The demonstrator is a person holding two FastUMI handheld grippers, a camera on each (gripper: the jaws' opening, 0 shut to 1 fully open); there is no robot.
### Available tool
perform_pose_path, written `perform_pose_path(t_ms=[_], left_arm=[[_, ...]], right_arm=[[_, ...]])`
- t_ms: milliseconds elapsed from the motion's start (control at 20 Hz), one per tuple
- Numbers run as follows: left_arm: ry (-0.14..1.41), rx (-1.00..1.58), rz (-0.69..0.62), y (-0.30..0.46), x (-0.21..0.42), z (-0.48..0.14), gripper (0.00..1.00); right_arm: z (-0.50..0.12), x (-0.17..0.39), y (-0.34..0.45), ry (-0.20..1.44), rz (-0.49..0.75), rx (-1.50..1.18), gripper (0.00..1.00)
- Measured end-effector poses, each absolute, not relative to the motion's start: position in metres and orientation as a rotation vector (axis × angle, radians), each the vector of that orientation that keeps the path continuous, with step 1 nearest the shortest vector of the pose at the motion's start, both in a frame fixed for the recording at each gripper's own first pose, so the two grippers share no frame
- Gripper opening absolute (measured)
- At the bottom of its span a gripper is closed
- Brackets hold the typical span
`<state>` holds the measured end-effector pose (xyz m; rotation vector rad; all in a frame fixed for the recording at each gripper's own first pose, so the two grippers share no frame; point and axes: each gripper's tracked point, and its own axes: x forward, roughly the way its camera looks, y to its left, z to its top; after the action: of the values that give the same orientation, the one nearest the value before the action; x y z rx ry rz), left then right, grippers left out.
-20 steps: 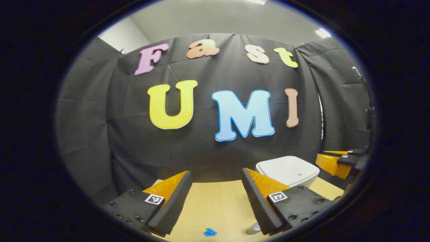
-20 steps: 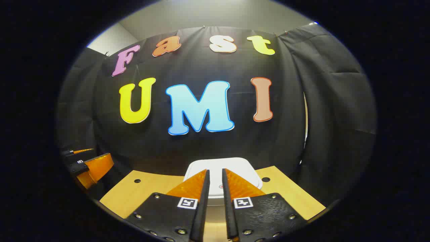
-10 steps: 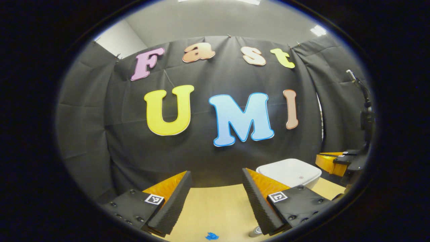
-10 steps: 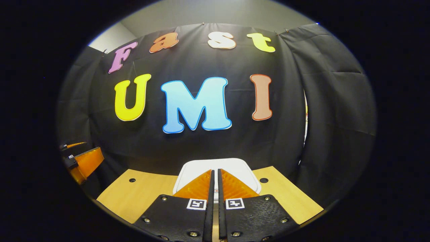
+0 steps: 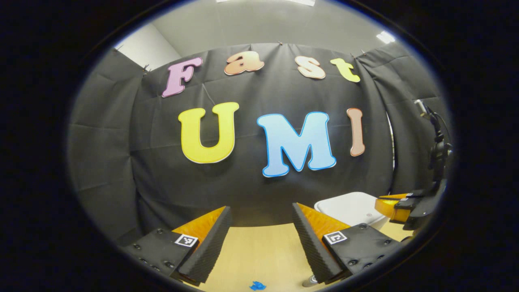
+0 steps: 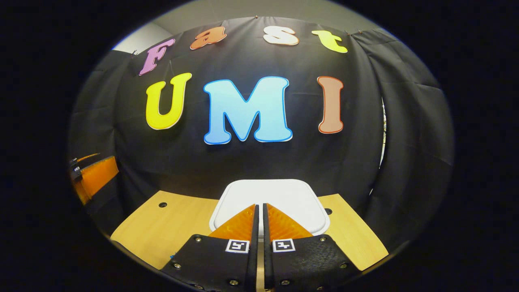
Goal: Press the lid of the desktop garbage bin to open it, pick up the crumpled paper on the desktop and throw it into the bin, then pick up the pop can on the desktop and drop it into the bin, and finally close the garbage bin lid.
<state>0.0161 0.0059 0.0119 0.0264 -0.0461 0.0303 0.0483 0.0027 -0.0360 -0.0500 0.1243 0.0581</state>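
Right tongs [image 6: 259, 207], pressed narrow, aim at twelve o'clock over the bin lid [image 6: 269, 194]; off-centre, they could skid; left tongs [image 5: 261, 213] wide.

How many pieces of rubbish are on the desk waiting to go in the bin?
2. A blue crumpled paper lies on the desk between the left gripper's open fingers; the pop can stands just right of it, mostly hidden behind one finger. More may be hidden.
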Motion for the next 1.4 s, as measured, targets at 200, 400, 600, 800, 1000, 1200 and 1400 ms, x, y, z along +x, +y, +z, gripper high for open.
perform_pose_path(t_ms=[200, 400, 600, 800, 1000, 1200, 1400], left_arm=[[-0.039, 0.027, 0.033, 0.006, 0.017, 0.01, 0.99], [-0.021, 0.013, 0.042, 0.009, 0.016, 0.005, 0.99], [-0.005, 0.003, 0.06, 0.013, 0.016, 0.0, 0.97], [0.001, 0.002, 0.07, 0.014, 0.017, -0.002, 0.97], [0.0, 0.002, 0.077, 0.015, 0.019, -0.003, 0.99], [0.007, -0.001, 0.078, 0.016, 0.022, -0.005, 0.99], [0.015, -0.01, 0.079, 0.017, 0.024, -0.008, 0.99]], right_arm=[[-0.043, 0.059, 0.002, 0.145, 0.058, -0.046, 0.07], [-0.051, 0.066, -0.001, 0.17, 0.054, -0.018, 0.07], [-0.059, 0.069, -0.004, 0.19, 0.048, -0.016, 0.07], [-0.066, 0.071, -0.002, 0.21, 0.052, -0.007, 0.07], [-0.07, 0.073, -0.002, 0.222, 0.061, -0.009, 0.07], [-0.073, 0.074, -0.001, 0.222, 0.069, -0.012, 0.07], [-0.075, 0.073, -0.002, 0.21, 0.081, 0.026, 0.07]])
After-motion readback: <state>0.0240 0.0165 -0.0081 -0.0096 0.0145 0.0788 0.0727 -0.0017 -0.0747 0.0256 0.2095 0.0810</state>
